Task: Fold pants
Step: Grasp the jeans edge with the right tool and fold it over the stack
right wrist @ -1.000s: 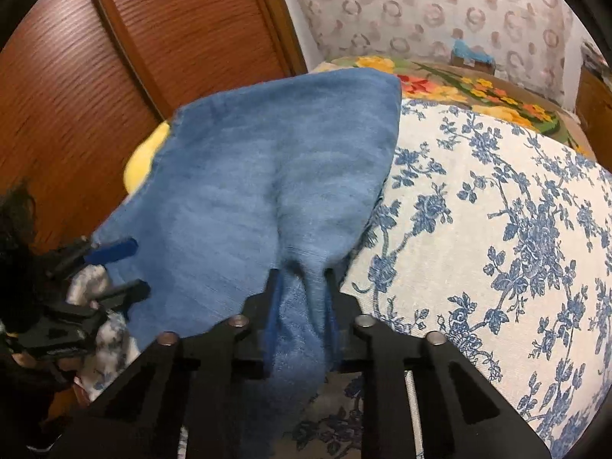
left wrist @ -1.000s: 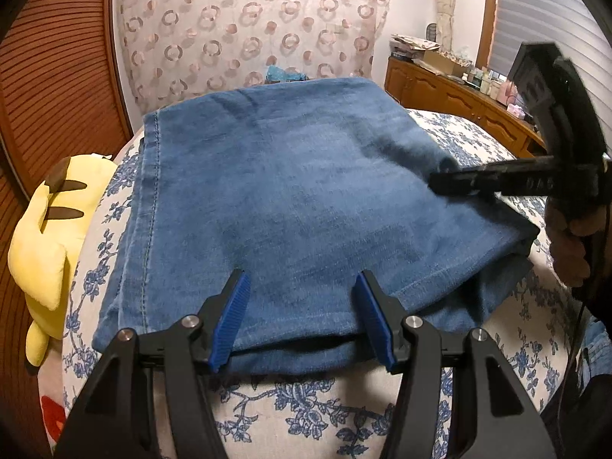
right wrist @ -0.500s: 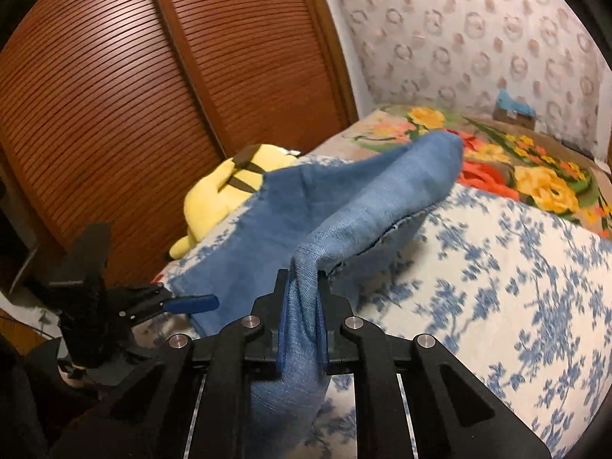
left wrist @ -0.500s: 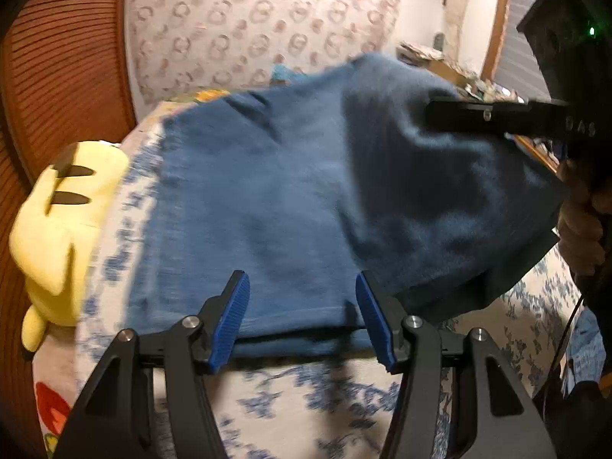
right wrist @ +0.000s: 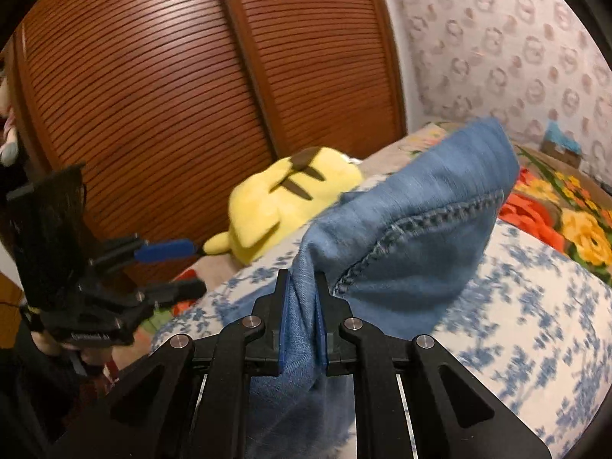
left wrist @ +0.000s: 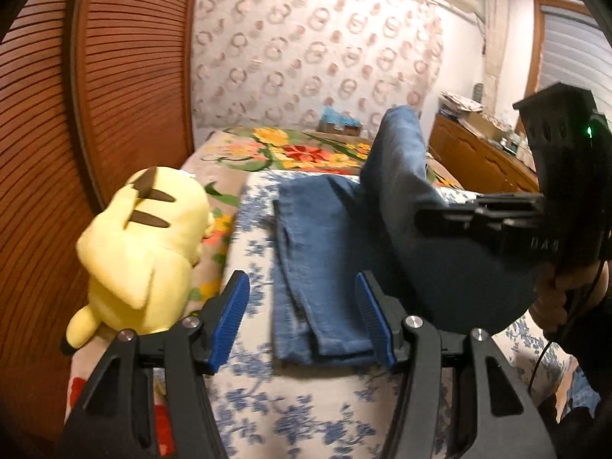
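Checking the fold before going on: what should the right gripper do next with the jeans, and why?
Probably carry the pinched edge across towards the plush side and lay it down: the right gripper holds one side of the jeans raised, the rest lies flat, and the left gripper is open.

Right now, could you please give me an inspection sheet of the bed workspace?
Surface: bed cover with blue flowers, a bright floral blanket behind.
Job's things: jeans, one side lifted, the rest flat.
Clutter: yellow plush toy beside the jeans.
Grippers: left gripper open over the near edge, gripping nothing; right gripper shut on a denim fold.
Cables: a thin black cable hangs below the right hand.
Surroundings: slatted wooden doors, patterned headboard, cluttered dresser.
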Tool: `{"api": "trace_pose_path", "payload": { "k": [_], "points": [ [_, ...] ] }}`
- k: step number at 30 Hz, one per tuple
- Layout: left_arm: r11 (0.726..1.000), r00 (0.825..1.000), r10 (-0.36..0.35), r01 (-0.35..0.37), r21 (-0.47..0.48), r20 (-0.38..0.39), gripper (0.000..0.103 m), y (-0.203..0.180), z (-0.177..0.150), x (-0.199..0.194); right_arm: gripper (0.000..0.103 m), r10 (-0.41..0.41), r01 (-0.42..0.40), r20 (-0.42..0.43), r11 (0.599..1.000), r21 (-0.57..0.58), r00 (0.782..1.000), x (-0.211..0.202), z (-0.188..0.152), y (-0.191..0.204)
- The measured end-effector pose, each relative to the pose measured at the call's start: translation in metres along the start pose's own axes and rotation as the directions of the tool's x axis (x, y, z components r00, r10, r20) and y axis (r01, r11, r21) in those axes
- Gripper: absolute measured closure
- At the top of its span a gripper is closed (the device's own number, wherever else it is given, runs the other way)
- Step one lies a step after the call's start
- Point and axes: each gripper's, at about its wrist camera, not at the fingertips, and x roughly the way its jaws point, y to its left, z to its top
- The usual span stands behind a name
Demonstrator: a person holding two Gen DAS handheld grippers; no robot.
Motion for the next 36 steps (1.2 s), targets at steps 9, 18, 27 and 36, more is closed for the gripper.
{"api": "trace_pose_path", "payload": {
  "k": [9, 18, 27, 36],
  "points": [
    [0.997, 0.998, 0.058, -0.058, -0.056, -0.003, 0.046, 0.029, -0.014, -0.011, 0.094, 0.077, -0.077, -0.062, 0.997, 0.006, 0.995, 0.059, 0.014, 0.019],
    [0.997, 0.999, 0.045, -0.046, -0.058, -0.016, 0.046, 0.028, -0.014, -0.005, 0.063, 0.119, -0.11, -0.135, 0.991, 0.07, 0.984, 0.093, 0.012, 0.01],
    [0.999, 0.999, -0.027, 0.026, -0.022, -0.036, 0.046, -0.001, 0.001, 0.021, 0.043, -0.095, 0.096, -0.028, 0.994, 0.049, 0.995, 0.05, 0.038, -0.041],
    [0.999, 0.992, -0.034, 0.031, -0.022, -0.12, 0.046, -0.01, -0.004, 0.052, 0.04, -0.168, 0.175, -0.086, 0.981, 0.085, 0.982, 0.068, 0.033, -0.094]
  ]
}}
